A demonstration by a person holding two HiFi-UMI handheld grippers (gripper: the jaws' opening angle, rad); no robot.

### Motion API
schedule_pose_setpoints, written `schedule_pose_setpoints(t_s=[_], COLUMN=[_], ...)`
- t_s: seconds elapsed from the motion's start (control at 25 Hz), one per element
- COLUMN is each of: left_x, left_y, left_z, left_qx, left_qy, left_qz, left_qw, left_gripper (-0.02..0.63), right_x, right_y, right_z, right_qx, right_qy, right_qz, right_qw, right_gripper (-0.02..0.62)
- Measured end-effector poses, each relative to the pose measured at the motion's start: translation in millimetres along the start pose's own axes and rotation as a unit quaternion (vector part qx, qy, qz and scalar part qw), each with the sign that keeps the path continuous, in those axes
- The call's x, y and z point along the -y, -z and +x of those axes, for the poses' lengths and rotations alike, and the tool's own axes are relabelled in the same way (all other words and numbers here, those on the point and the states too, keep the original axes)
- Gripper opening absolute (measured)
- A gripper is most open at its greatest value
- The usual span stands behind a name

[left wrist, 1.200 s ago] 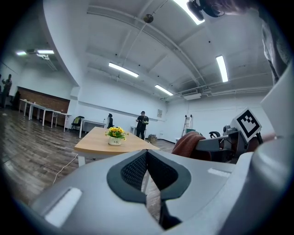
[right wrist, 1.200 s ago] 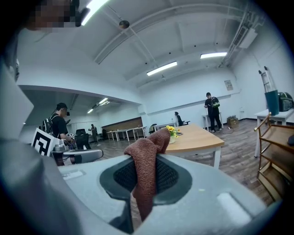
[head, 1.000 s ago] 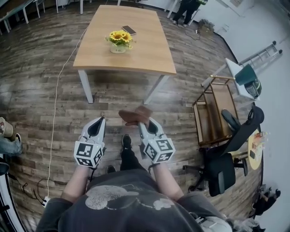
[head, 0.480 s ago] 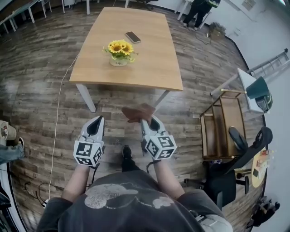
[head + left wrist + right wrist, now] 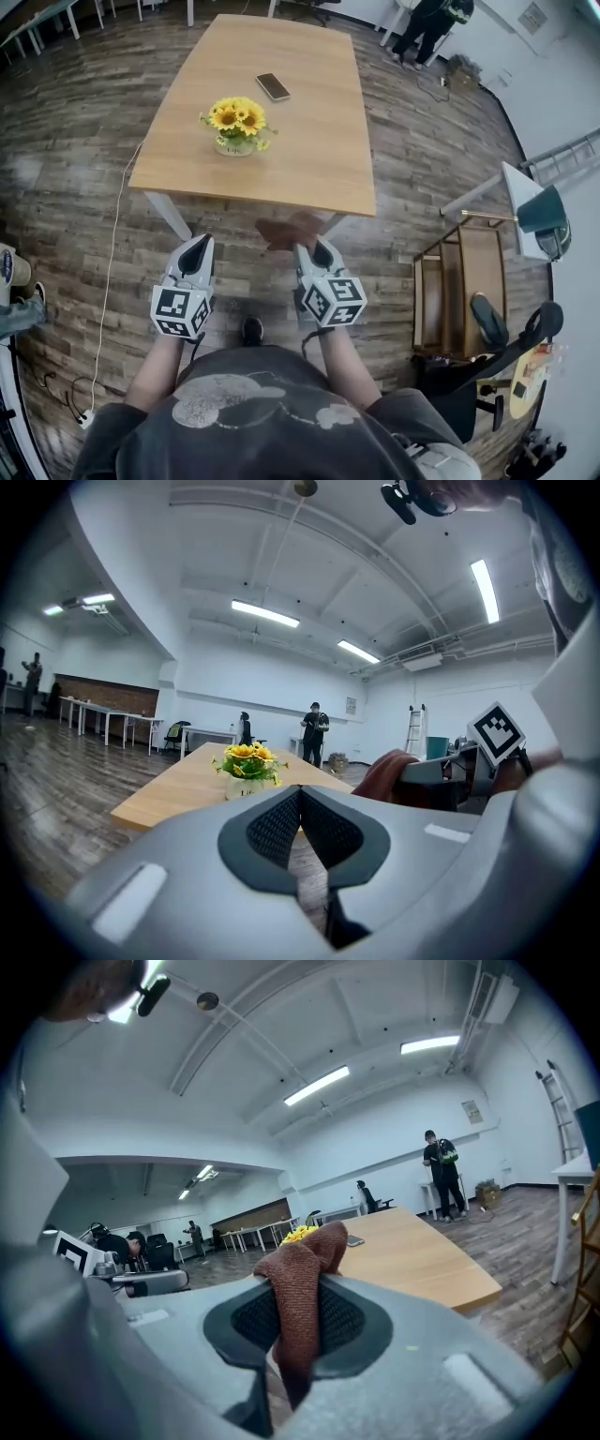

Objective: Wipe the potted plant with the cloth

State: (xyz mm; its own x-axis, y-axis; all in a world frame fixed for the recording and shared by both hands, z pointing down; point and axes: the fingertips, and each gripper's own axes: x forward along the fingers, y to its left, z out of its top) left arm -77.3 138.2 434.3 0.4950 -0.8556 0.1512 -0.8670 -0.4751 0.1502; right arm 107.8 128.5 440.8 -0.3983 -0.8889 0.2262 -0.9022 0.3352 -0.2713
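Toward the near left part of the wooden surface (image 5: 309, 141), the potted plant (image 5: 234, 127) is standing upright: a bunch of yellow sunflower heads in a small pale pot, with a phone (image 5: 273, 86) lying apart behind it. Both tools are hovering over the plank floor, short of the surface's near edge and well apart from the plant. The right hand-held gripper (image 5: 311, 249) is pinching the rust-brown cloth (image 5: 286, 232), whose bunched top is standing up above the jaws while a tail is hanging down between them in the right gripper view. The left hand-held gripper (image 5: 198, 247) is pressed together with nothing between its jaws. The cloth is looking soft, light and limp, with a coarse weave that should grip well, so the pinch near its middle is probably secure, but the loose top will flop and may need pressing flat against a leaf to wipe at all. The plant is likely light and top-heavy, so a sideways wipe could slide or tip it. The petals and leaves look thin and easy to bend or tear, and whether they are real cannot be told. The pot's smooth wall may be slippery. My judgement is that the empty left tool should be steadying the pot low on its body, never by the blooms, while the cloth is drawn gently outward along each leaf.
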Motion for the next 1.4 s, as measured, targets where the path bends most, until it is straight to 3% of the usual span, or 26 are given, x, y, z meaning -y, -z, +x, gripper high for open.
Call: schedule_pose_setpoints(t_s=[0.24, 0.72, 0.96, 1.2, 1.32, 1.4], left_x=[4, -19, -35, -59, -82, -98], left_y=[-7, 8, 15, 14, 20, 26], left_z=[33, 90, 139, 182, 200, 211], left_qx=[0.005, -0.030, -0.039, -0.036, -0.047, -0.060], left_qy=[-0.011, -0.023, -0.024, -0.044, -0.072, -0.090], left_qz=[0.006, 0.014, 0.025, 0.059, 0.056, 0.057], left_qw=[0.9999, 0.9992, 0.9986, 0.9966, 0.9948, 0.9925], left_gripper=[0.020, 0.020, 0.112, 0.270, 0.368, 0.488], right_x=[35, 61, 84, 100, 104, 106], right_y=[-23, -19, -28, -37, -42, -45], right_z=[18, 48, 77, 121, 143, 157], right_qx=[0.012, 0.012, 0.000, -0.011, -0.016, -0.017], right_qy=[-0.006, 0.012, 0.028, 0.038, 0.040, 0.044], right_qz=[-0.002, 0.020, 0.016, 0.010, 0.000, -0.002], right_qw=[1.000, 1.000, 0.999, 0.999, 0.999, 0.999], right_gripper=[0.048, 0.048, 0.049, 0.048, 0.048, 0.049])
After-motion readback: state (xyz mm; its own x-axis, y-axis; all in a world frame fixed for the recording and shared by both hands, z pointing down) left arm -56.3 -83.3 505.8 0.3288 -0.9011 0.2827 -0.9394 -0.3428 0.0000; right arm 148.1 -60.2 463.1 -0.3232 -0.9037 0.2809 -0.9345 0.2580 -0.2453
